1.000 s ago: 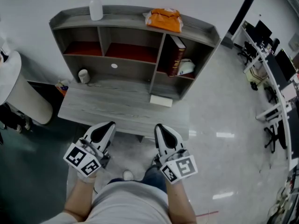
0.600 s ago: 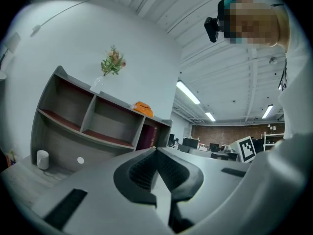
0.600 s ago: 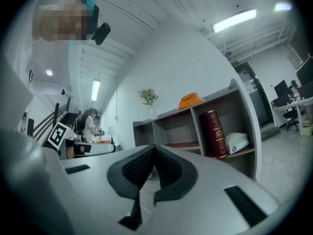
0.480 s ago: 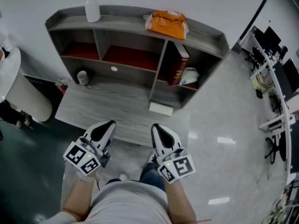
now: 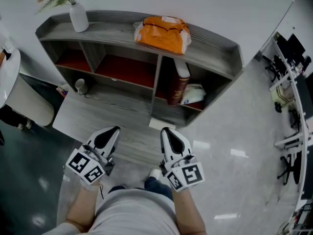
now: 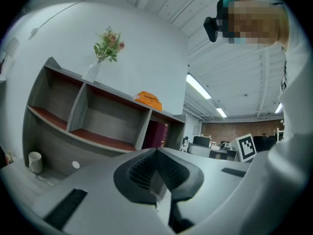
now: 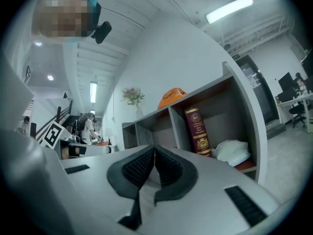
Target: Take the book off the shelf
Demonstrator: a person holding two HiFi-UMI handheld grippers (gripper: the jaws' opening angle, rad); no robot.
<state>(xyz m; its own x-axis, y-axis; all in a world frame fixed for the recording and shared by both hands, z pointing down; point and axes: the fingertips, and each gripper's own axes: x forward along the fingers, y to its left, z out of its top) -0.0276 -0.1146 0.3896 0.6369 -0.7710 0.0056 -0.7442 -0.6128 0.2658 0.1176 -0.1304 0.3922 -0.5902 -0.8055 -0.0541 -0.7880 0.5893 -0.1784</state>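
We find the book (image 5: 177, 84) standing on end in the right-hand compartment of the shelf (image 5: 217, 39), its dark red spine facing us and its left side close to the divider. It looks like a thick hardback, so we judge it stiff and fairly heavy, with a smooth cover that could slip in a shallow pinch. We would take hold across the spine, around mid-height, with one finger on each cover. The gap on the divider side looks tight, so tipping the top outward first may be needed.

In the same compartment, a soft white bundle (image 5: 194, 95) lies just to the right of the book, near enough to snag. The middle and left compartments show only their red floors. On top of the shelf rest an orange bag (image 5: 164, 33) and a vase (image 5: 78, 17) of flowers. A small cup (image 5: 79, 85) stands on the surface (image 5: 93, 114) below.

The fingers of our left gripper (image 5: 114, 129) and right gripper (image 5: 166, 130) are pressed together with nothing between them, and both are well short of the shelf.
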